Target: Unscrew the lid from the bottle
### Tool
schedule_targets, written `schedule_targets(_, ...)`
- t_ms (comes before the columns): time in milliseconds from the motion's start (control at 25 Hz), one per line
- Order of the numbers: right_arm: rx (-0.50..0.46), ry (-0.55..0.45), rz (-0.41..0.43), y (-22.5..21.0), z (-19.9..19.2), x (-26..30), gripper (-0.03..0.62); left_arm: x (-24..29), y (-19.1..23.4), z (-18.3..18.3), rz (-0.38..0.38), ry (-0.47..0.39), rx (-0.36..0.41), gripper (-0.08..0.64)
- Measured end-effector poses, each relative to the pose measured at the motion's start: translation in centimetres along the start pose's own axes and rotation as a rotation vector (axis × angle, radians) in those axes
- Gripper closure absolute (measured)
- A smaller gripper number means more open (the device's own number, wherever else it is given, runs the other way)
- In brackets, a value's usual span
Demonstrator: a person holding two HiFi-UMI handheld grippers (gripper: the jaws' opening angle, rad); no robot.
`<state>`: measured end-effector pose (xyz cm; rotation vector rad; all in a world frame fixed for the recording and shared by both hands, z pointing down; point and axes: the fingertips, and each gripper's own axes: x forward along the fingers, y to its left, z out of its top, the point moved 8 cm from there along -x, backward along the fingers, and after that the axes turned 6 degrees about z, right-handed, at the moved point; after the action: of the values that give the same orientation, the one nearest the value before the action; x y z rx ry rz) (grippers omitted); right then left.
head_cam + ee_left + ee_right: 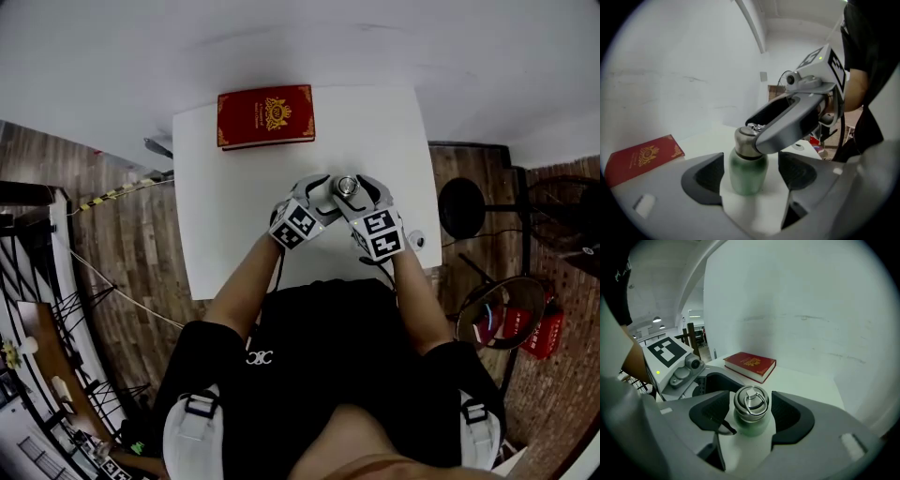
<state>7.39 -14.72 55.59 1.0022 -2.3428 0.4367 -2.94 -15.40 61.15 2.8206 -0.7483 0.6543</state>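
A small green bottle [748, 174], rounded and matte, stands upright on a white table [234, 216] near the person's edge. It is capped by a round silver metal lid [751, 401] with a ring on top. The left gripper [751, 180] straddles the bottle's body with its jaws apart, a clear gap at one pad. The right gripper [751, 416] brackets the lid, its ridged dark pads narrowly clear of it on both sides. A red, gold-crested book [266, 116] lies flat, well apart, at the far edge.
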Motion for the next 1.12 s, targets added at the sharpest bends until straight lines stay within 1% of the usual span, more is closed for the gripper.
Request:
schedule_targets(160, 0.012, 0.051, -0.007, -0.1, -0.5, 0.3, 0.334, 1.4, 0.3, -0.5, -0.023, -0.005, 0.002, 0.170)
schedule_targets(200, 0.010, 0.054, -0.009, -0.2, -0.6, 0.3, 0.356, 1.7, 0.4, -0.7, -0.026, 0.000, 0.011, 0.170)
schedule_targets(280, 0.003, 0.062, -0.006, -0.3, -0.6, 0.2, 0.357, 1.9, 0.5, -0.9, -0.032, 0.000, 0.028, 0.201)
schedule_targets(360, -0.027, 0.081, 0.012, -0.3, -0.5, 0.3, 0.359, 1.8, 0.8, -1.0, -0.048, -0.012, 0.041, 0.201)
schedule_targets(440, -0.094, 0.118, 0.051, -0.4, -0.3, 0.3, 0.359, 1.8, 0.9, -1.0, -0.062, -0.024, 0.051, 0.202)
schedule_targets(520, -0.198, 0.165, 0.128, -0.8, -0.2, 0.4, 0.359, 1.8, 0.9, -0.9, -0.071, -0.030, 0.059, 0.202)
schedule_targets(560, -0.273, 0.189, 0.179, -1.1, -0.2, 0.4, 0.359, 1.8, 0.9, -0.9, -0.074, -0.031, 0.063, 0.202)
schedule_targets(600, -0.365, 0.212, 0.237, -1.4, -0.2, 0.4, 0.359, 1.9, 0.9, -0.8, -0.077, -0.030, 0.068, 0.202)
schedule_targets(680, -0.581, 0.268, 0.359, -2.0, -0.1, 0.5, 0.359, 2.0, 0.9, -0.8, -0.086, -0.030, 0.080, 0.202)
schedule_targets(760, -0.810, 0.338, 0.480, -2.3, 0.5, 0.9, 0.358, 2.2, 1.1, -1.0, -0.093, -0.032, 0.086, 0.202)
schedule_targets(840, -1.015, 0.417, 0.589, -2.2, 1.3, 1.4, 0.359, 2.2, 1.2, -1.1, -0.099, -0.034, 0.086, 0.202)
schedule_targets(920, -1.194, 0.491, 0.667, -1.8, 2.2, 1.7, 0.359, 2.2, 1.1, -1.0, -0.101, -0.038, 0.085, 0.202)
schedule_targets(960, -1.262, 0.521, 0.689, -1.6, 2.5, 1.7, 0.358, 2.2, 1.1, -1.0, -0.101, -0.038, 0.086, 0.202)
schedule_targets(1000, -1.299, 0.546, 0.700, -1.3, 2.8, 1.7, 0.358, 2.2, 1.1, -1.0, -0.102, -0.038, 0.086, 0.202)
schedule_targets(1040, -1.297, 0.566, 0.702, -1.1, 2.9, 1.8, 0.357, 2.2, 1.1, -1.0, -0.103, -0.037, 0.086, 0.202)
schedule_targets(1080, -1.252, 0.578, 0.701, -1.0, 3.0, 1.7, 0.357, 2.2, 1.1, -1.0, -0.103, -0.035, 0.086, 0.202)
schedule_targets(1120, -1.173, 0.578, 0.699, -1.1, 3.2, 1.5, 0.356, 2.3, 1.1, -1.1, -0.104, -0.035, 0.085, 0.202)
